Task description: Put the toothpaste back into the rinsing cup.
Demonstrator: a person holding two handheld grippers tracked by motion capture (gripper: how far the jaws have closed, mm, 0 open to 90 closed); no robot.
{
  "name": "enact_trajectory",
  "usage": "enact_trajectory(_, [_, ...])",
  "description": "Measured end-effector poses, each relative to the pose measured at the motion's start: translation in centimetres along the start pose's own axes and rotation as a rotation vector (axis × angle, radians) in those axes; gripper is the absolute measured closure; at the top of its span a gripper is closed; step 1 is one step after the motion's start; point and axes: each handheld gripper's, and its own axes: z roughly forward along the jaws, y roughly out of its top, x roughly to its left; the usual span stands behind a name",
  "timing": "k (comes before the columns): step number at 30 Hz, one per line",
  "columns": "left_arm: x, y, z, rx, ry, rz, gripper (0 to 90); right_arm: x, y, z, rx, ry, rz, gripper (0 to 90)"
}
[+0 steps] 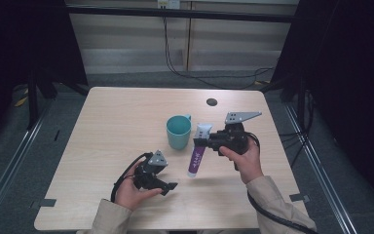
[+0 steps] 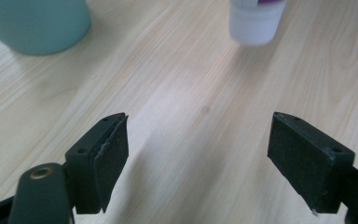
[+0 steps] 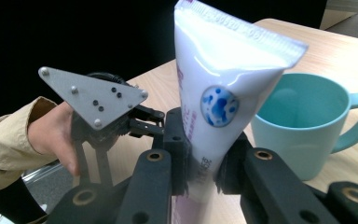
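A white and purple tube (image 1: 197, 155) hangs cap down beside a teal cup (image 1: 178, 131) in the high view. My right gripper (image 1: 200, 142) is shut on the tube's upper part. The right gripper view shows the tube (image 3: 219, 93) clamped between my right gripper's (image 3: 205, 154) jaws, its crimped end up, with the cup (image 3: 303, 121) just behind. My left gripper (image 1: 168, 187) stands open near the table's front, left of the tube. In the left gripper view, my left gripper (image 2: 198, 154) holds nothing, and the tube's cap (image 2: 254, 23) and the cup (image 2: 37, 23) lie ahead.
A light wooden table (image 1: 117, 117) carries everything; a small dark round hole (image 1: 212, 102) sits near its far edge. Black cables (image 1: 204, 78) trail on the floor behind. Bare table surface stretches to the left and far side of the cup.
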Motion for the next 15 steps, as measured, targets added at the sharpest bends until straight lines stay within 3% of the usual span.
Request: enact_trajectory(15, [1.0,-3.4,-0.3,-0.013,0.059,-0.001,17.3,-0.6,1.0,-0.3,-0.001,-0.047,-0.014,77.2])
